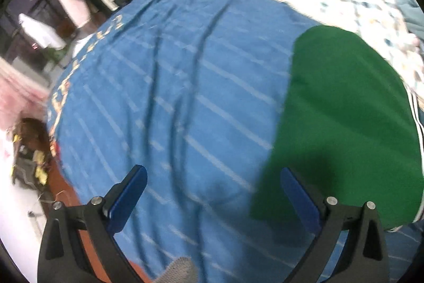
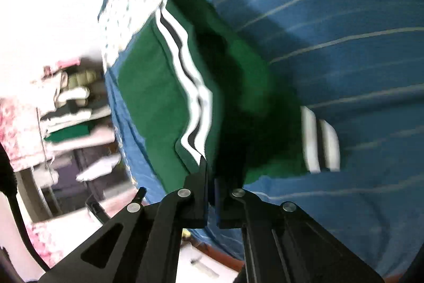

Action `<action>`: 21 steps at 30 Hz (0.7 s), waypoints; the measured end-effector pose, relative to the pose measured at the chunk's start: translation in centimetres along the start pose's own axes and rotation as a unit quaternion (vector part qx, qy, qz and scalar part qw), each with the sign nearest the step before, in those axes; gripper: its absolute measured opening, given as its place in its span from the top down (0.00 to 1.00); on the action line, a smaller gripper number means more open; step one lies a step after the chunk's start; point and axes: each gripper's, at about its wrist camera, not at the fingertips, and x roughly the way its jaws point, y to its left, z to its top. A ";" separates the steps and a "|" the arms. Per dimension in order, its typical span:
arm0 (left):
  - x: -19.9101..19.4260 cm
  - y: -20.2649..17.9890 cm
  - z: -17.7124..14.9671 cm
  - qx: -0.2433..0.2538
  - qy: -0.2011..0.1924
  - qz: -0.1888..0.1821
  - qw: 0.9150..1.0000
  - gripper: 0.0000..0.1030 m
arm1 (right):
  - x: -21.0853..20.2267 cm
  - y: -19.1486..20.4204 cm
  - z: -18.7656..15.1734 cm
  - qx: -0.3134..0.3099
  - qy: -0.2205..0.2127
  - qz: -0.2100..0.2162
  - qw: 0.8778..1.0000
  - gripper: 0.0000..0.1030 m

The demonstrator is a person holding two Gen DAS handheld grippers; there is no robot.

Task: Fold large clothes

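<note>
Green garment (image 2: 238, 86) pinched in R tool (image 2: 210, 177)

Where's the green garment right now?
The green garment lies on the blue striped sheet, at right in the left wrist view. In the right wrist view the right gripper pinches its near edge by the white stripes.

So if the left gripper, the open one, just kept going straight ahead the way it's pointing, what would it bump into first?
Most likely the blue striped bedsheet. The left gripper is open and holds nothing, and between its fingers only that sheet shows. The green garment lies off to the right. Depth is hard to judge here.
</note>
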 end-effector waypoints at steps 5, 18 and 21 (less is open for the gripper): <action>3.0 -4.0 1.0 0.048 0.004 0.013 0.999 0.00 | 3.6 -4.7 -0.4 0.027 0.058 -0.110 0.992 0.98; 3.6 -7.2 8.6 0.068 -0.035 0.043 0.996 0.00 | 0.0 3.8 8.2 -0.117 -0.020 -0.061 0.991 0.59; 4.3 -8.7 10.1 0.073 -0.044 0.048 0.995 0.00 | 3.3 5.4 12.5 -0.118 -0.016 -0.020 0.993 0.58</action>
